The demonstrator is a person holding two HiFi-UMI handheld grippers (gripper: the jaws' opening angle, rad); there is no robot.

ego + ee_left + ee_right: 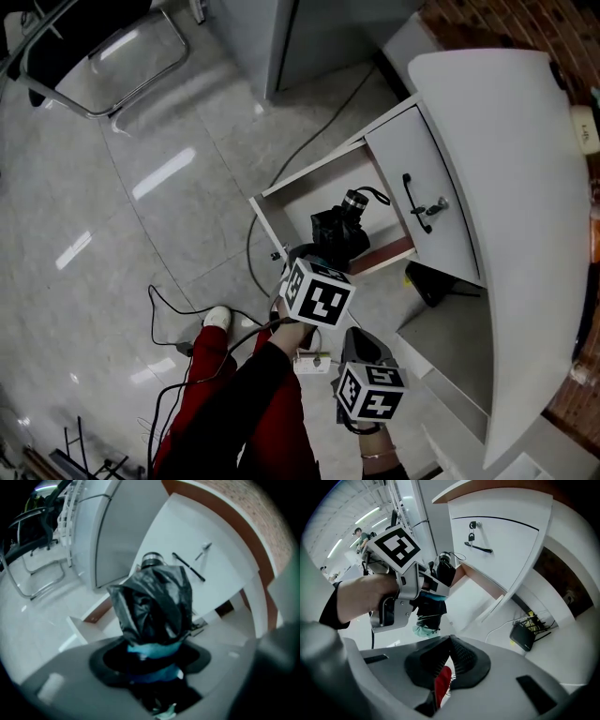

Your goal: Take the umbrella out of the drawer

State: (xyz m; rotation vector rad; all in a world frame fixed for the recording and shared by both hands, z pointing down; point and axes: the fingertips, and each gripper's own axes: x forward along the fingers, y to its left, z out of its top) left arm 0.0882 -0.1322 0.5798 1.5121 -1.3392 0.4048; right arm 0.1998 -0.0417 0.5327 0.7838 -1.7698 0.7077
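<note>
The folded black umbrella (339,230) with a teal band hangs over the open white drawer (267,217), its silver-ringed end pointing toward the cabinet. My left gripper (312,259), under its marker cube, is shut on the umbrella. In the left gripper view the umbrella (152,604) fills the space between the jaws of the left gripper (152,652). My right gripper (360,339) hangs nearer to me, apart from the drawer. In the right gripper view its own jaws (449,641) meet at the tips with nothing in them, and the left gripper (432,598) holds the umbrella (443,573) beyond.
The drawer's front (424,202) carries a black handle and a key in its lock. Above it curves a white desk top (511,178). A black router (433,283) sits on the floor under the desk, and a cable (286,164) runs across the tiles. A metal-framed chair (103,56) stands far left.
</note>
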